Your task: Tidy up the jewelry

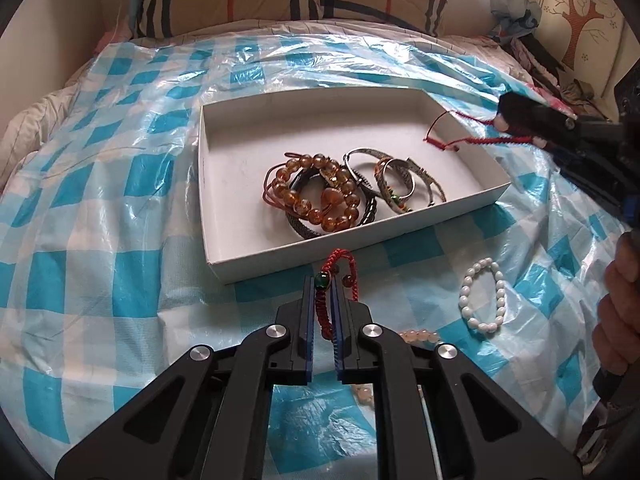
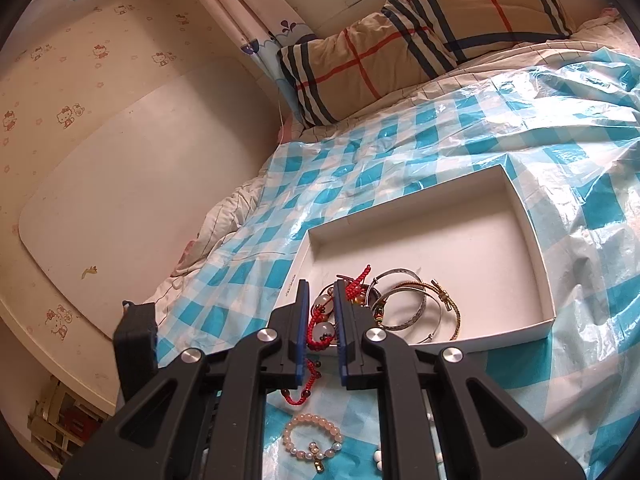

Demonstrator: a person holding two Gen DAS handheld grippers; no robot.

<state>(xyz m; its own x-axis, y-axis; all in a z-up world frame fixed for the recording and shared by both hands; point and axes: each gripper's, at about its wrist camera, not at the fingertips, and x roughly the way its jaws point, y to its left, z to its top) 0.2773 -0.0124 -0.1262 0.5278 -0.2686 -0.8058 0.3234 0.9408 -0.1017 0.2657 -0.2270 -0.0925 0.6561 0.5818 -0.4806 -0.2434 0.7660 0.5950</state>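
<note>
While both tongs carry a cord bracelet, the step I judge to be in hand is dropping each into the shallow white cardboard box (image 1: 224, 184) lying on the blue-and-white checked plastic sheet (image 1: 100, 208) over the bed.

My left tongs (image 1: 324, 292) are pinching a red braided cord bracelet with a green bead (image 1: 326, 304), held just short of the box wall at 6 o'clock. My right tongs (image 2: 323, 312) are pinching a red cord bracelet with pale round beads (image 2: 320, 330), its knotted tail trailing out over the box's 3 o'clock rim in the left view.

To do it well, I would carry each bracelet past the wall and over bare floor at 9 o'clock of the pile before spreading the blades, one side at a time, so the loose cords do not snag on the rim or on each other.

Counting: one box; two red cord bracelets in my tongs; in the box one amber glass-bead bracelet (image 1: 316, 192), one dark braided band (image 1: 370, 212) and several silver metal bangles (image 1: 400, 176), overlapped too much to number. On the sheet lie one white oval-bead bracelet (image 1: 482, 298) and one pink pearl bracelet with a small cross charm (image 2: 312, 438).
</note>
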